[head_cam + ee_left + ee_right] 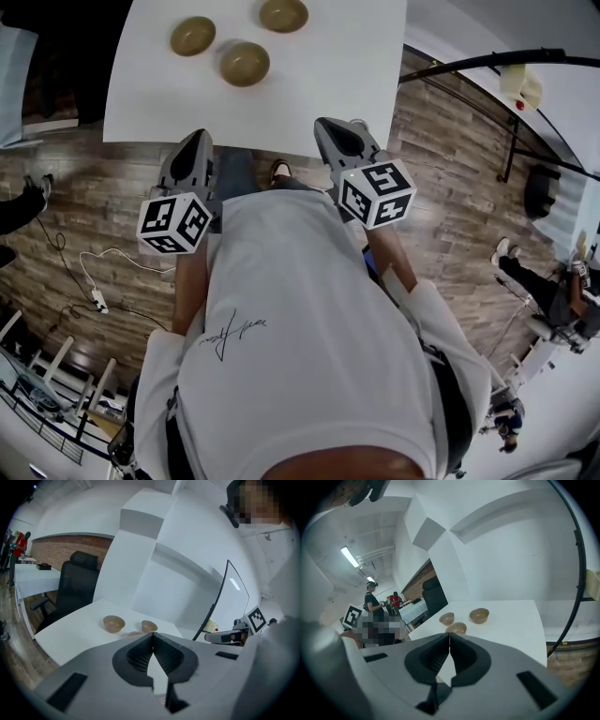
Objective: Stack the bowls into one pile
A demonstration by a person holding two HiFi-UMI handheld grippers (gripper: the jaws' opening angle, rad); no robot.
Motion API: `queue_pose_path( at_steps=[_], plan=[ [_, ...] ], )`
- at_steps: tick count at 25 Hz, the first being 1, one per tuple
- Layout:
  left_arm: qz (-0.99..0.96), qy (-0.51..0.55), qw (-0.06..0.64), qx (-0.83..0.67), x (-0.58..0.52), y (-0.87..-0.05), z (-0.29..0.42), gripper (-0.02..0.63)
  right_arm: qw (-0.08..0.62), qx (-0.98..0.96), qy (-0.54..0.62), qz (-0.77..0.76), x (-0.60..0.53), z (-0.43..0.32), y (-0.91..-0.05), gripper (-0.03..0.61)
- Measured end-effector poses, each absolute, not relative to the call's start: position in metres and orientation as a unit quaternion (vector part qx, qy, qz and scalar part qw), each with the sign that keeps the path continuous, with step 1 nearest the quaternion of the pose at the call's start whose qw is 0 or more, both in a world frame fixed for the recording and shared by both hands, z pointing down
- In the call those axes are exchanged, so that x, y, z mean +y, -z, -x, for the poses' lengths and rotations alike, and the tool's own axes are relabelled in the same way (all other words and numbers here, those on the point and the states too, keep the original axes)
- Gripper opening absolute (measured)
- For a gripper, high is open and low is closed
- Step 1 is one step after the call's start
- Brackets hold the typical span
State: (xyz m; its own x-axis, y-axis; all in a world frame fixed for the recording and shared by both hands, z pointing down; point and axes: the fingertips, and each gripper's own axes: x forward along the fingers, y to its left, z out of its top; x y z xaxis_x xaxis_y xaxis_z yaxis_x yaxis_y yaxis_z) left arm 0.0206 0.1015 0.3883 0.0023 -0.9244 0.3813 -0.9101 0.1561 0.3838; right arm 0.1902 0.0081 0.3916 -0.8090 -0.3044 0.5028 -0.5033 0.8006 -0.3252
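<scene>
White table (pixel 347 89), three tan bowls (pixel 245 64), unstacked

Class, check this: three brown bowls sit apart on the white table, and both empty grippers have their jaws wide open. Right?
Not quite. The left gripper and right gripper have their jaws shut, not open, as each gripper view shows. Both are empty, and the three brown bowls sit apart on the white table.

Table (pixel 309 94) front bare; bowls (pixel 245 63) clustered farther back.
</scene>
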Motion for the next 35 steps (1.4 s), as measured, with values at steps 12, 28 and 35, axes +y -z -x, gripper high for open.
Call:
queue_pose_path(
  at_steps=[12,28,35],
  plan=[
    [-0.674,0.005,0.294,-0.678,0.046,-0.39,0.047,0.008,0.215,-0.91,-0.244,-0.258,-0.024,-0.137,-0.39,0.011],
    [-0.714,-0.003,0.323,-0.621,-0.006,-0.411,0.116,0.008,0.219,-0.883,-0.252,-0.33,-0.035,-0.082,-0.39,0.012],
    [-0.743,-0.008,0.33,-0.582,-0.016,-0.416,0.129,0.008,0.227,-0.869,-0.25,-0.362,-0.03,-0.066,-0.389,0.012]
  ],
)
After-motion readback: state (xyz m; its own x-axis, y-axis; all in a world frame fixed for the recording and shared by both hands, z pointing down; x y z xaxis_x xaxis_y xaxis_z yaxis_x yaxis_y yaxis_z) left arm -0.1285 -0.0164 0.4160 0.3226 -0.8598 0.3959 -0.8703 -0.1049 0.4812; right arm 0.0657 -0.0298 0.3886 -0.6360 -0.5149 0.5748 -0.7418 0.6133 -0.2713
